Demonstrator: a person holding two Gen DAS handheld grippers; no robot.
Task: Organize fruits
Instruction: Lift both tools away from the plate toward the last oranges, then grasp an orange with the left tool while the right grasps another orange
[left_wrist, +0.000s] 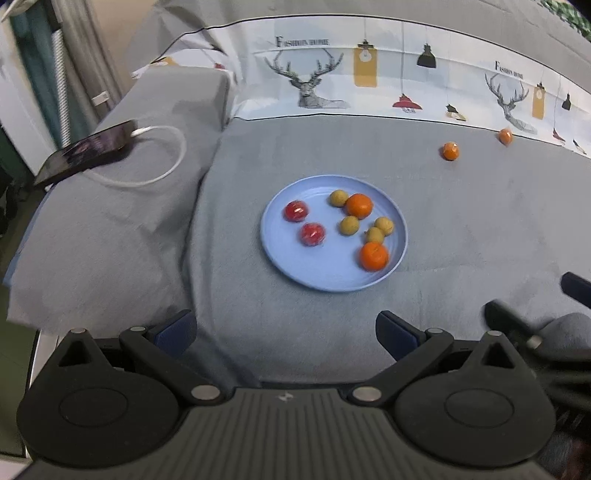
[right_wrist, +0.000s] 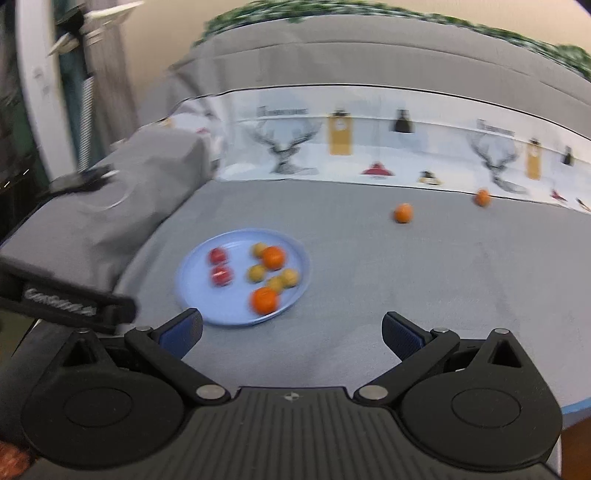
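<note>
On the far left a phone (left_wrist: 86, 153) charges on a grey pillow (left_wrist: 122, 221), apart from the work; the left gripper (left_wrist: 286, 328) hovers spread wide, empty, aimed at the blue plate (left_wrist: 280, 254) where red, tan and orange fruits sit gathered, likely sorted; two small oranges (left_wrist: 450, 151) lie loose on the blanket further right, well apart; the right gripper (right_wrist: 291, 330) gapes empty too, its view smeared, blurring the fruit

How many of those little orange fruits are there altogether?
4: two on the round blue plate, at its far side and near edge; two loose on the grey bedcover, and. None seems hidden.
</note>
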